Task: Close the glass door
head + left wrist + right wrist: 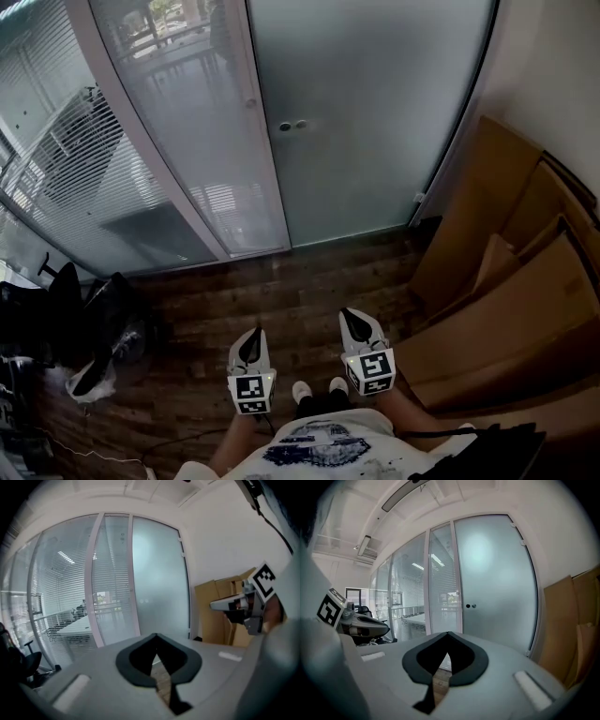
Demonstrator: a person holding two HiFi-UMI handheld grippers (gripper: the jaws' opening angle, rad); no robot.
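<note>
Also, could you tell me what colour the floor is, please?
Dark brown wood-plank floor, clearest in the head view.

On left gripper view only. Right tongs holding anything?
Observer: No. The right gripper view shows the right tongs shut, with nothing between them.
Operator: Door hardware? Too faint here.
Observer: Two small round fittings sit near the left edge of the frosted glass door.
Operator: Door shut?
Observer: Looks so. The head view shows no gap along its left edge.
</note>
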